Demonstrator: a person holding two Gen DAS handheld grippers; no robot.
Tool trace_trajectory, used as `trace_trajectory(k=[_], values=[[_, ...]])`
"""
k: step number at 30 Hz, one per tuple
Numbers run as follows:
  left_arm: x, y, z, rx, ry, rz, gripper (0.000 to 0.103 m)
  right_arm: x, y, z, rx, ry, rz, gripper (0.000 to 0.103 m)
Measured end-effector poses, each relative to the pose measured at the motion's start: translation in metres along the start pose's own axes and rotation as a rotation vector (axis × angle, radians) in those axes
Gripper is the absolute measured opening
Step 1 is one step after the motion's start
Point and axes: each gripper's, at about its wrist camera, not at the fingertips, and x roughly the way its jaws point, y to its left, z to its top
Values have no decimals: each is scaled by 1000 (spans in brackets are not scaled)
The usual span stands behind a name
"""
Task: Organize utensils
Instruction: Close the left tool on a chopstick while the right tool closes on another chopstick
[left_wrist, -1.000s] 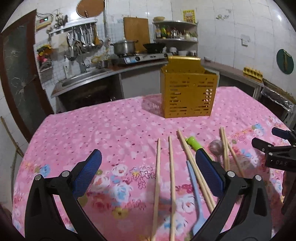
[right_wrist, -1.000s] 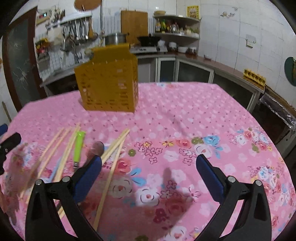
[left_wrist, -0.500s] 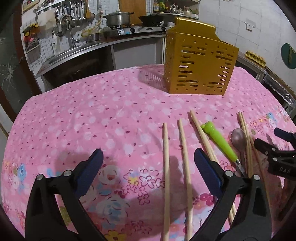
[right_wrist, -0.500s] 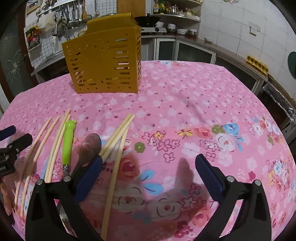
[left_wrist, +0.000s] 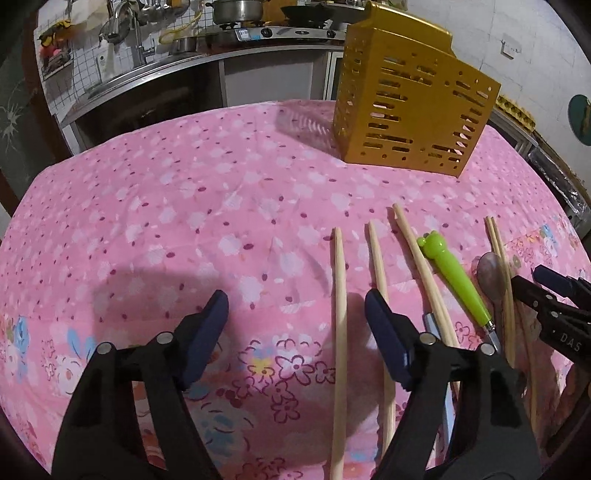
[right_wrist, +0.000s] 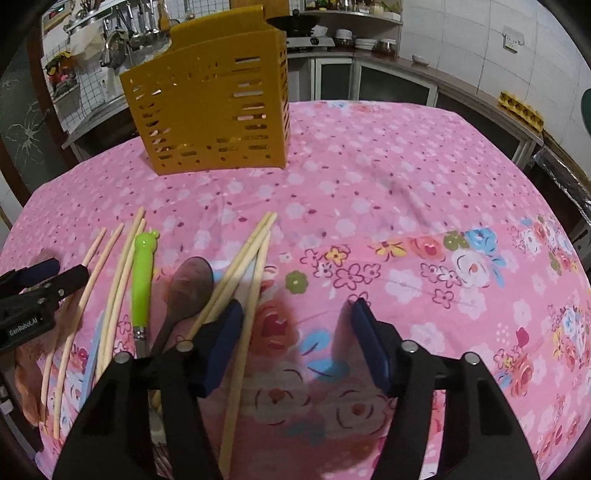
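Note:
Several wooden chopsticks (left_wrist: 339, 295) lie side by side on the pink floral tablecloth (left_wrist: 184, 206), with a green-handled utensil (left_wrist: 456, 280) and a dark spoon (left_wrist: 491, 273) among them. A yellow slotted utensil holder (left_wrist: 413, 110) stands upright behind them. My left gripper (left_wrist: 295, 317) is open and empty low over the cloth, its right finger over the second chopstick. My right gripper (right_wrist: 295, 332) is open and empty, its left finger above a chopstick bundle (right_wrist: 251, 258) beside the spoon (right_wrist: 192, 284). The holder (right_wrist: 214, 107) and green utensil (right_wrist: 142, 273) show there too.
A kitchen counter with sink, stove and pots (left_wrist: 236, 11) runs behind the table. Cabinets and shelves (right_wrist: 369, 74) line the right wall. The right half of the cloth (right_wrist: 424, 221) carries only its floral print.
Both grippers have moved down and forward toward the tablecloth, and the jaws of each have narrowed while staying open. The utensils have not moved.

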Motion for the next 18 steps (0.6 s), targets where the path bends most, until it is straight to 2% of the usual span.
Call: trace_trajectory(k=[3, 7, 10, 11, 15, 18], values=[[3, -1, 2, 8, 12, 2, 72, 1, 5, 2, -12, 5, -10, 43], [9, -6, 10, 32, 22, 11, 61, 2, 8, 8, -9, 23, -5, 29], [14, -15, 16, 72, 46, 8, 58, 6, 8, 11, -2, 39, -6, 27], [14, -15, 18, 76, 49, 5, 54, 7, 8, 13, -4, 43, -9, 27], [16, -19, 21, 78, 63, 6, 51, 12, 10, 21, -2, 70, -20, 27], [16, -21, 20, 90, 62, 1, 45, 17, 8, 28, 16, 85, -15, 27]])
